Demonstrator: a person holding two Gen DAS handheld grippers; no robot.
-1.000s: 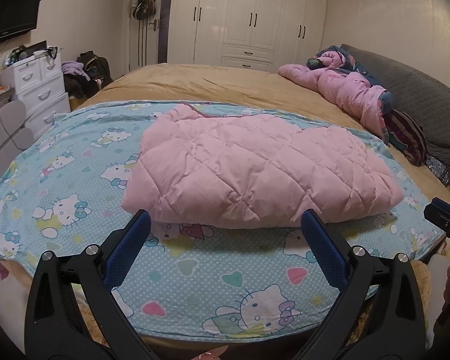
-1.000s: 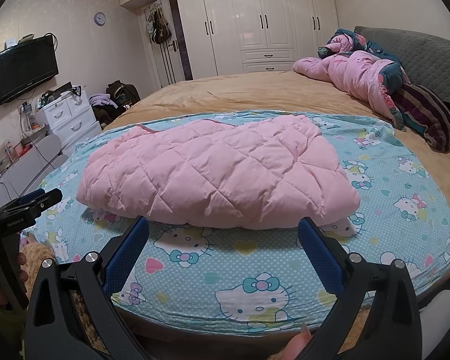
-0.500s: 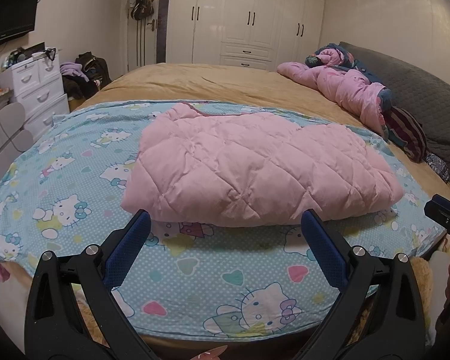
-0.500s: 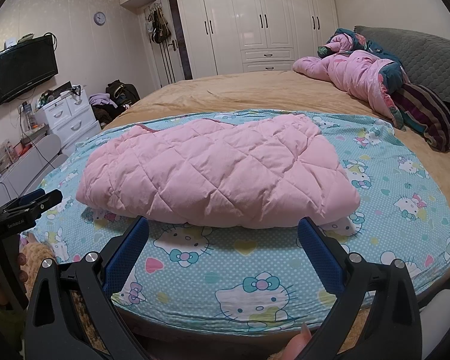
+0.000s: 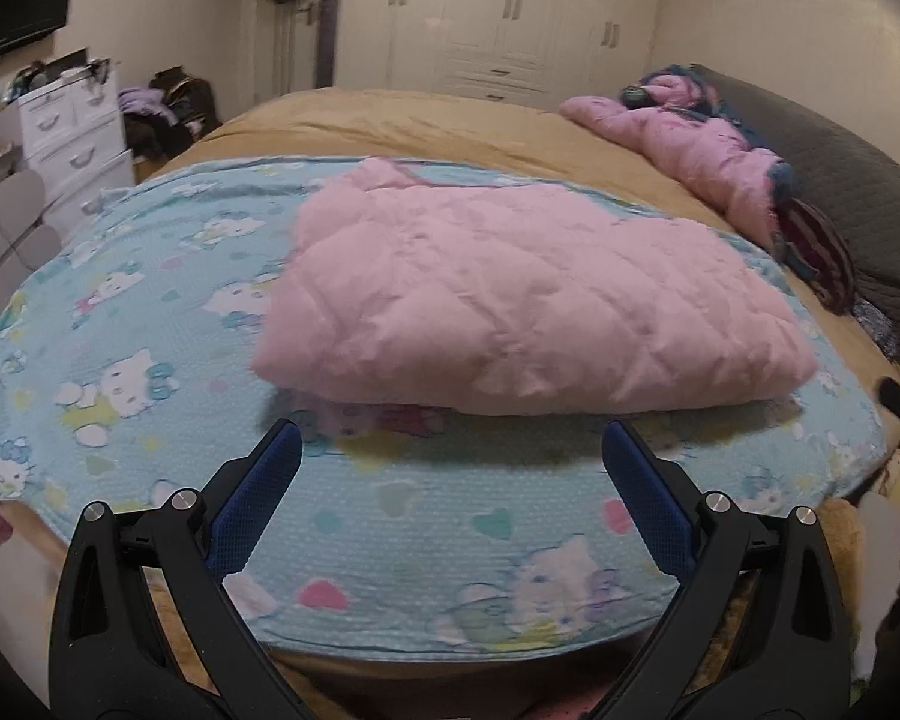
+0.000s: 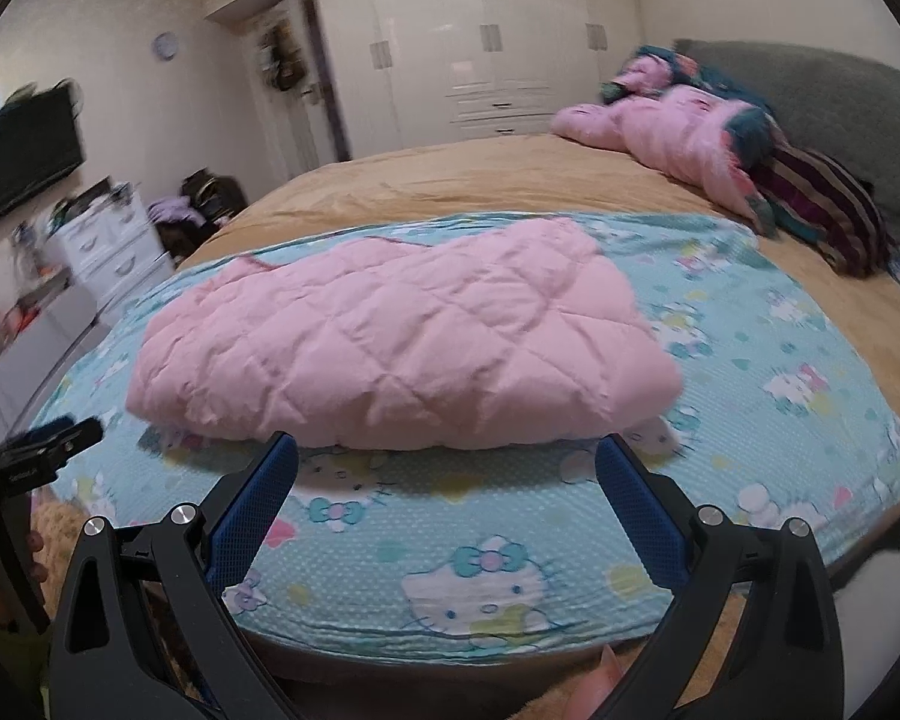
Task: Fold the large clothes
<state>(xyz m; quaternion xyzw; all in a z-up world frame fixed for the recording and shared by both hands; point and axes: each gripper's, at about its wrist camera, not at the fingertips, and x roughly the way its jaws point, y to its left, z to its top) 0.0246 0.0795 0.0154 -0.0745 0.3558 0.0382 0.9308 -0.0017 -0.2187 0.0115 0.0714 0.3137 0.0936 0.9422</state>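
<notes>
The pink quilted garment [image 5: 528, 300] lies folded into a thick, roughly rectangular bundle on the blue cartoon-print blanket [image 5: 150, 324], which is spread over the near part of the bed [image 5: 402, 120]. Its shape and place are the same as half a second ago; no edge is lifted and nothing holds it. What changes is your view: both cameras are now blurred and sit a little closer and lower toward the bundle than before, so your two hands have just begun to move in after a short pause.

Your left gripper [image 5: 450, 450] is spread wide and empty, with its blue pads just in front of the near fold of the garment, not touching it. Your right gripper [image 6: 447, 456] is also spread wide and empty, and its pads stand close to the near edge too. In the right view you can see the tip of the left tool at the left side, well apart from the bundle.

For the task, I judge that the garment is already folded at least once and that you are approaching for one more fold or for a final tidy. The padding looks puffy and springy, so a loose pinch may slip off the near edge.

Behind, a second pink coat [image 6: 678, 138] lies crumpled near the dark grey headboard [image 6: 840, 120], beside a striped cloth [image 6: 822, 204]. It probably waits for its turn.
</notes>
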